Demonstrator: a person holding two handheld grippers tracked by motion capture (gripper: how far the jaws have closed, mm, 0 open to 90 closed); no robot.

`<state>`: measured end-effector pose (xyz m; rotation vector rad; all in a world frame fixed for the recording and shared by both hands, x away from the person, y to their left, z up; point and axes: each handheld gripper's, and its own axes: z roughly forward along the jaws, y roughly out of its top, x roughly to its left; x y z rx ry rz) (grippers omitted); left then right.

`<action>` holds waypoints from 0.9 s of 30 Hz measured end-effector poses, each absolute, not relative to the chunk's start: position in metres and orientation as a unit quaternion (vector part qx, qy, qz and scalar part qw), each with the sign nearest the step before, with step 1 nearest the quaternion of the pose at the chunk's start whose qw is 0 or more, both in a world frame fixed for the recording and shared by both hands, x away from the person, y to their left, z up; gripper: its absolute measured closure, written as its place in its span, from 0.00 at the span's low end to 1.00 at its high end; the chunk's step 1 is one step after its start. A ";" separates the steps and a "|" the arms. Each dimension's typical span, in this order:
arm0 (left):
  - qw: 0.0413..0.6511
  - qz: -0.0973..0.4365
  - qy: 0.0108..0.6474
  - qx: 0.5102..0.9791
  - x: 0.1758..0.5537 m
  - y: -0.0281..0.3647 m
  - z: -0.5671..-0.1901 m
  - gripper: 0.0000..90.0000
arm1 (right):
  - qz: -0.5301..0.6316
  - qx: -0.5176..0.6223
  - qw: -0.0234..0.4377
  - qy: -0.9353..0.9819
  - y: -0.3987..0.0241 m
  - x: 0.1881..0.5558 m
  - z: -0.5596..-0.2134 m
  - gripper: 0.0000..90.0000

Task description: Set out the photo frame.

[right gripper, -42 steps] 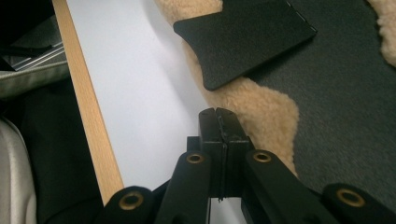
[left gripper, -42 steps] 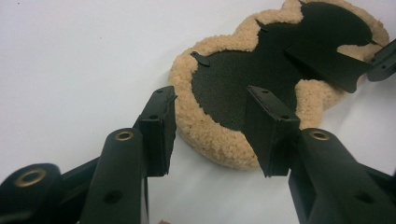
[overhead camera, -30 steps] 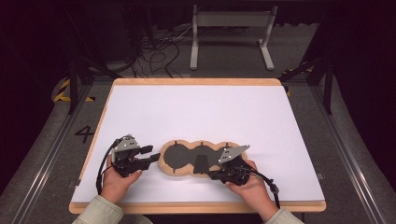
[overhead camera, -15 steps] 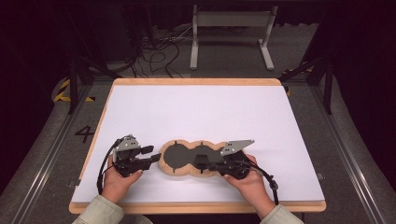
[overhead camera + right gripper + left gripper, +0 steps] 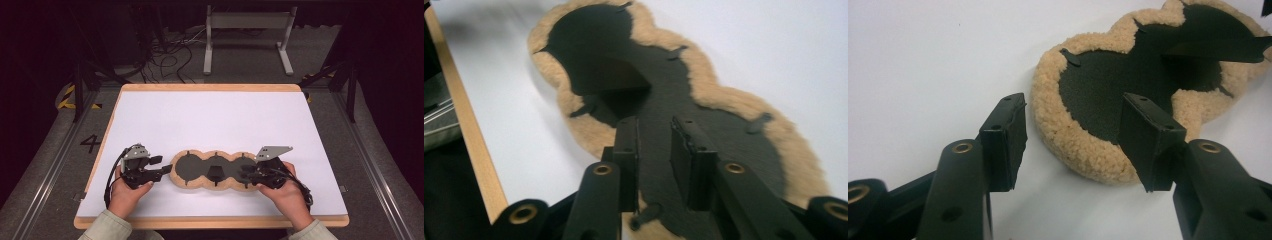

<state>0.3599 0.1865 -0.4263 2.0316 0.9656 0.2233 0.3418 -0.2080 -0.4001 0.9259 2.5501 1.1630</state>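
Observation:
A three-lobed pad (image 5: 192, 167) with a tan fleece rim and a black face lies flat near the table's front edge. A small black flap (image 5: 216, 174) stands up at its middle. My left gripper (image 5: 162, 168) is at the pad's left end. Its jaws have just been opening, and in the left gripper view the gripper (image 5: 1073, 132) stands open with the fleece rim (image 5: 1068, 140) between the pads, untouched. My right gripper (image 5: 245, 173) hovers over the pad's right lobe. Its jaws have also just been opening; the gripper (image 5: 654, 150) shows a narrow gap with nothing clamped above the black face (image 5: 704, 105).
The white table top (image 5: 210, 115) has a wooden edge (image 5: 210, 220) at the front and sides. Behind the table stand a grey metal frame (image 5: 247, 30) and loose cables (image 5: 170, 52) on the dark floor. A painted 4 (image 5: 90, 143) marks the floor at the left.
My right gripper has lifted a little and drawn back toward the pad's right end, and its jaws have parted. The left hand has stayed put, its jaws slightly wider.

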 end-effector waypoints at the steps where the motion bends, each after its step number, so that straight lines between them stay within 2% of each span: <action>1: 0.426 0.089 0.386 0.813 0.360 0.186 -0.426 0.49 | 0.392 0.312 0.095 0.860 -0.208 0.342 -0.400 0.81; 4: 0.416 0.081 0.390 0.817 0.361 0.184 -0.426 0.48 | 0.380 0.321 0.103 0.861 -0.217 0.342 -0.396 0.75; 5: 0.415 0.077 0.392 0.818 0.361 0.183 -0.427 0.47 | 0.374 0.332 0.100 0.860 -0.224 0.343 -0.395 0.69; 10: 0.402 0.067 0.398 0.822 0.361 0.181 -0.426 0.47 | 0.366 0.353 0.105 0.855 -0.237 0.345 -0.394 0.57; 12: 0.399 0.064 0.400 0.823 0.361 0.181 -0.426 0.46 | 0.365 0.356 0.104 0.854 -0.239 0.345 -0.394 0.56; 13: 0.397 0.062 0.399 0.824 0.362 0.180 -0.427 0.46 | 0.364 0.364 0.104 0.851 -0.243 0.347 -0.394 0.52; 23: 0.388 0.038 0.403 0.828 0.362 0.179 -0.427 0.40 | 0.346 0.385 0.077 0.852 -0.252 0.350 -0.399 0.35; 26: 0.383 0.027 0.402 0.832 0.362 0.178 -0.429 0.38 | 0.337 0.391 0.067 0.854 -0.254 0.350 -0.404 0.31; 27: 0.379 0.016 0.398 0.835 0.363 0.178 -0.430 0.34 | 0.334 0.391 0.065 0.855 -0.254 0.350 -0.405 0.30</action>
